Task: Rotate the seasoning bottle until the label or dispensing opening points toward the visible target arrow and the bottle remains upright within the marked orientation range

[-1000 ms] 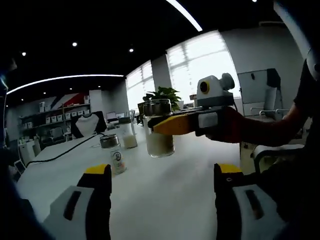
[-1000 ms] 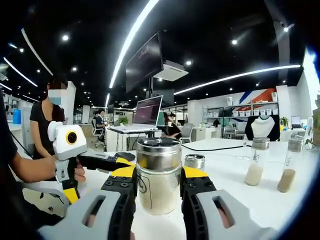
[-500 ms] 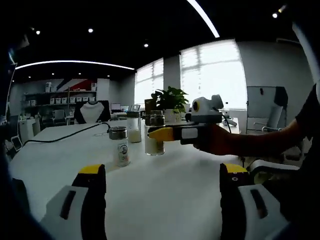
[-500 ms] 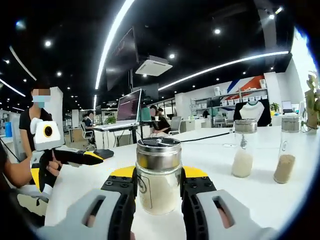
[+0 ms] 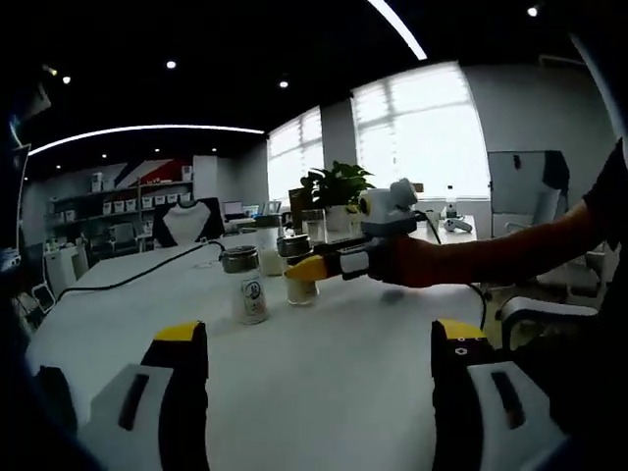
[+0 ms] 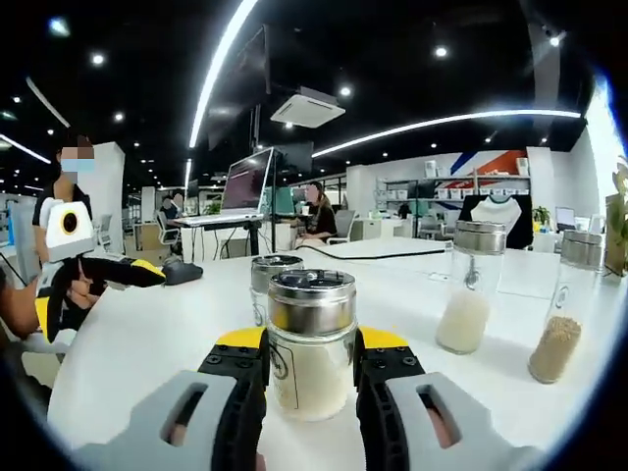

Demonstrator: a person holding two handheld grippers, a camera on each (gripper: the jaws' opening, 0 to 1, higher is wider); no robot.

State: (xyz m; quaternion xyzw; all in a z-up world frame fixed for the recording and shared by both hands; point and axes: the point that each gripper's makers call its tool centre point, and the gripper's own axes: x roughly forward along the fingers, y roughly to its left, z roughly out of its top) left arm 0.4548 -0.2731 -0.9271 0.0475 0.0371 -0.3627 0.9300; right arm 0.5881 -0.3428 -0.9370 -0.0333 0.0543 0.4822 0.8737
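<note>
Your right claw is clamped on the glass seasoning bottle with the steel shaker lid and pale powder inside, yellow-tipped jaws pressing its two sides. The bottle sits dead centre between them, long axis upright, its base at or just above the white desk; contact cannot be told. No target arrow can be made out on the desk, so how far you have to turn it is unclear.

Just behind it stands a shorter steel-lidded jar, near enough to brush during a twist. Farther right stand a tall glass jar of white grains and another of brown grains.

Your left claw hangs well back, jaws wide apart and holding nothing, the bottle far ahead of it.
</note>
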